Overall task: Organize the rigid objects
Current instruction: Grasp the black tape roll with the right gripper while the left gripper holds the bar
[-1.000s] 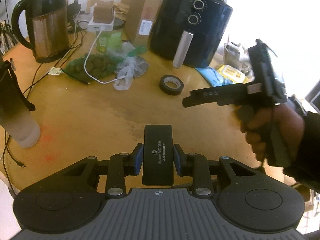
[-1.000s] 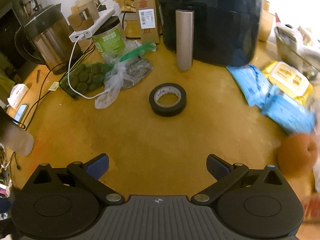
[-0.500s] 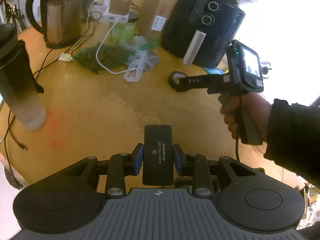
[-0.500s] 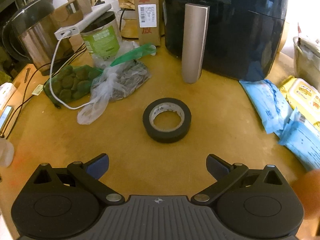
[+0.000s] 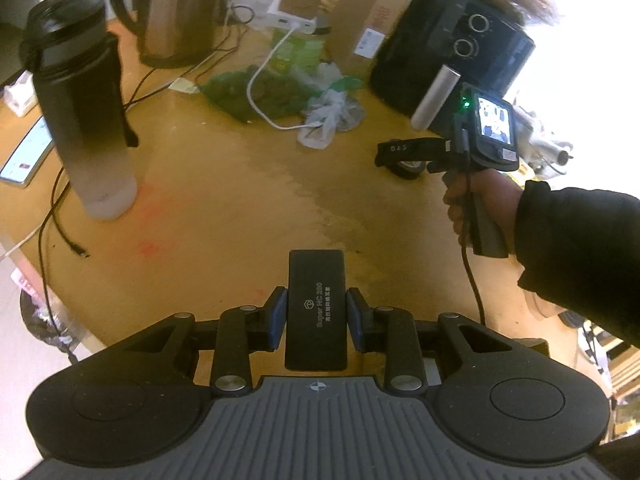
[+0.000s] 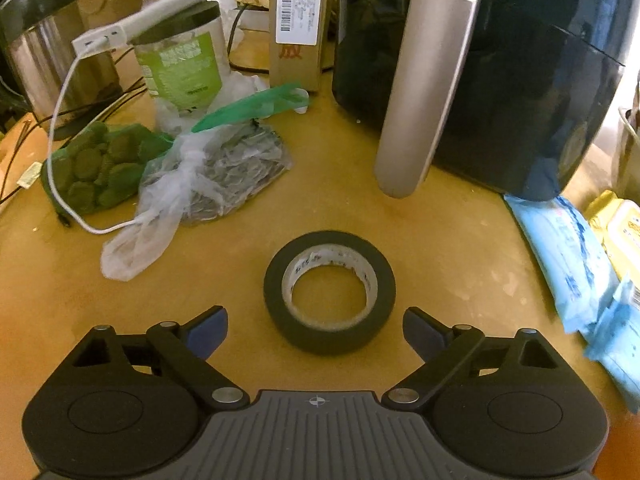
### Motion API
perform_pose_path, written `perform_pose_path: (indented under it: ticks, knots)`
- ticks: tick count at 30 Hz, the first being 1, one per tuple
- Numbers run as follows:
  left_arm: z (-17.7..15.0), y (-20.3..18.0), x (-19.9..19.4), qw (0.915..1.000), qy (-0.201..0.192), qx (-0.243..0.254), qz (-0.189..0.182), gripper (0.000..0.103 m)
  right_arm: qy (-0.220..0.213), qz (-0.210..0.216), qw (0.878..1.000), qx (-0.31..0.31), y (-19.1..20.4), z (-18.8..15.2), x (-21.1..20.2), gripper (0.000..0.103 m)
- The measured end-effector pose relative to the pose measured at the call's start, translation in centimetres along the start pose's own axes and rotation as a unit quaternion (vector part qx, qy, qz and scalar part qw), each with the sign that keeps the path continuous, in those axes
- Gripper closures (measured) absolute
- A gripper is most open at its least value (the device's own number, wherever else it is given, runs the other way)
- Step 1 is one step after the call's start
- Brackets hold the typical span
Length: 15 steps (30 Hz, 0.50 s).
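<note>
Our left tongs [image 5: 316, 316] clamp a black case [image 5: 316, 310] above the table [image 5: 224, 200]. Our right tongs [image 6: 315, 330] are closing, pads apparently just short of the black tape roll [image 6: 330, 292] lying flat there.

Around the tape roll [image 6: 330, 292] I see bare table [image 6: 440, 232] on every side, enough for a claw to pass. Behind it the air fryer [image 6: 520, 80] and its handle [image 6: 424, 92] block the way; behind-left lies a plastic bag [image 6: 192, 184]; to its right, blue packets [image 6: 568, 256].
</note>
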State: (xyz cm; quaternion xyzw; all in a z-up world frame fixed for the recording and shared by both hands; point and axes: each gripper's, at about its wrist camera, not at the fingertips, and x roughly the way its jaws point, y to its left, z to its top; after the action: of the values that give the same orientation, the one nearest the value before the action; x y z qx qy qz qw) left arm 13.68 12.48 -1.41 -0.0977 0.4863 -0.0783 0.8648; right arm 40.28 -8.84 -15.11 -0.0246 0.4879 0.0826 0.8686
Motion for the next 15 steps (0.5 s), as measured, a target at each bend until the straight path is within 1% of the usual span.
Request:
perform_pose_path:
  ticks: [3, 4, 5, 7, 8, 11, 13, 15]
  knots:
    - [-0.1, 0.4, -0.2, 1.0, -0.001, -0.007, 0.004, 0.072, -0.001, -0.003, 1.0, 0.002, 0.0, 0.4, 0.7, 0.011]
    - [-0.1, 0.5, -0.2, 0.9999, -0.001, -0.009, 0.006, 0.072, -0.002, -0.007, 1.0, 0.002, -0.1, 0.6, 0.9, 0.013]
    - [-0.1, 0.6, -0.3, 0.9999, -0.001, -0.01, 0.007, 0.072, -0.002, -0.009, 1.0, 0.003, -0.1, 0.8, 1.1, 0.018]
    - [-0.2, 0.8, -0.3, 0.9999, -0.001, -0.011, 0.009, 0.072, 0.0, -0.01, 1.0, 0.004, -0.1, 1.1, 1.3, 0.022]
    - [-0.1, 0.8, -0.3, 0.9999, -0.001, -0.011, 0.009, 0.072, -0.002, -0.013, 1.0, 0.001, -0.1, 1.3, 1.3, 0.027]
    - [-0.2, 0.8, -0.4, 0.9999, -0.002, -0.01, 0.009, 0.072, 0.004, -0.01, 1.0, -0.004, -0.3, 1.7, 1.3, 0.028]
    - [-0.2, 0.8, -0.4, 0.9999, -0.002, -0.009, 0.008, 0.072, 0.001, -0.015, 1.0, -0.012, -0.3, 1.7, 1.1, 0.028]
    - [-0.2, 0.7, -0.4, 0.9999, -0.002, -0.008, 0.007, 0.072, 0.001, -0.011, 1.0, -0.009, -0.4, 1.7, 0.9, 0.028]
